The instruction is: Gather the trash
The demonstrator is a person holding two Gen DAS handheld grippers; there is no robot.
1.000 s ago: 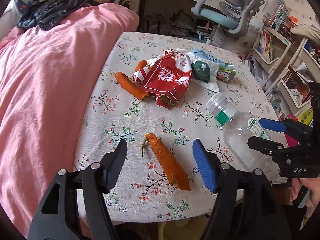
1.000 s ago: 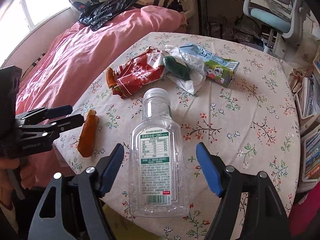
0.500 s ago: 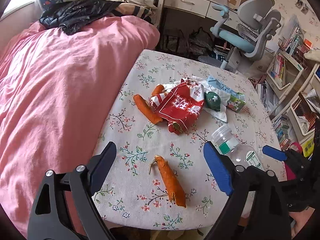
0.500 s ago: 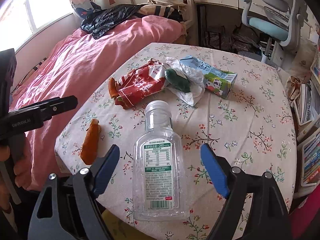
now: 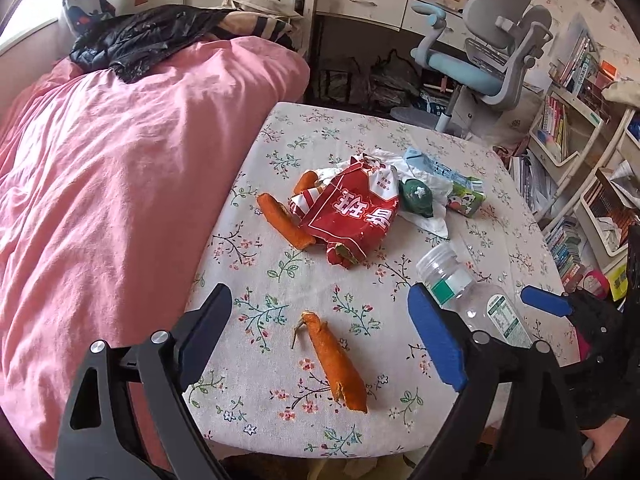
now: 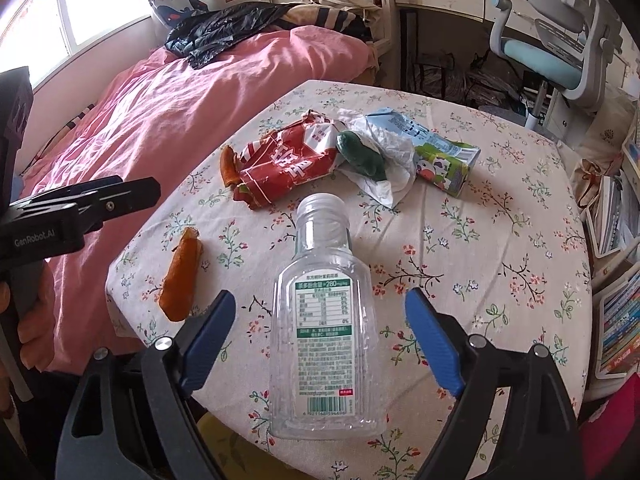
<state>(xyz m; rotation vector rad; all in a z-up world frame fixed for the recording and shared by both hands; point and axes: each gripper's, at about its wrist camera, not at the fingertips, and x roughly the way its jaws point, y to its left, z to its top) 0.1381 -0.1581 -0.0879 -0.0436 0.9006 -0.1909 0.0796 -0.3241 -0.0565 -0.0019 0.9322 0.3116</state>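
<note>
The left gripper (image 5: 320,332) tilts steeply downward with its jaws spread wide, nothing pressed between the pads; they have just been opening. The right gripper (image 6: 320,330) tilts down at a similar angle, and its jaws have also just been opening, the pads standing clear on either side without pressing anything. A hand (image 6: 34,344) wraps the left gripper's handle, seen at the right wrist view's left edge.

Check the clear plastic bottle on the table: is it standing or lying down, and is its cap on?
Lying on its side, cap off. The clear plastic bottle rests label-up on the floral tablecloth, its open neck pointing toward the red snack bag.
</note>
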